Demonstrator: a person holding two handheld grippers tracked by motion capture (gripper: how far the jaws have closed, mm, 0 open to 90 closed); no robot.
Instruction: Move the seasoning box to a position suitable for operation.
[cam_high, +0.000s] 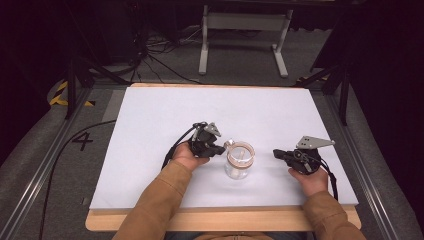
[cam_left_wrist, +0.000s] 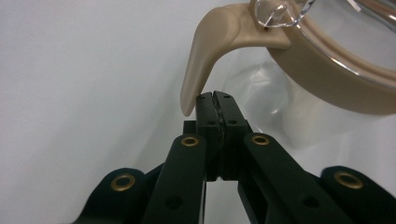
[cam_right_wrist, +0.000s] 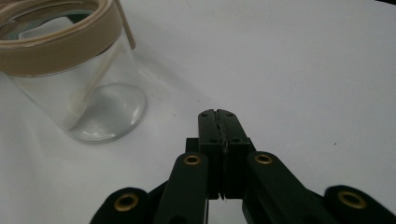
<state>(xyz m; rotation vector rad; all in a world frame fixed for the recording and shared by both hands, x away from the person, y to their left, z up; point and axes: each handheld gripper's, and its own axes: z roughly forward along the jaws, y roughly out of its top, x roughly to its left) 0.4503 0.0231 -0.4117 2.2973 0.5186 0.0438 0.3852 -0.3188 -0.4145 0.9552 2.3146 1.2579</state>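
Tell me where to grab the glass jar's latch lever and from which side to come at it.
Grip the beige lever near its free lower tip, where it curves away from the jar wall and leaves room behind. Come from the jar's left, where the left gripper sits just below the tip, jaws shut. They would probably need to open first, then close across the lever's thin faces.

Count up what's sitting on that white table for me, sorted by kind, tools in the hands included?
Glass jar with a beige clip lid: 1
Hand-held gripper, jaws shut: 2 (left hand-held gripper, right hand-held gripper)
Total: 3
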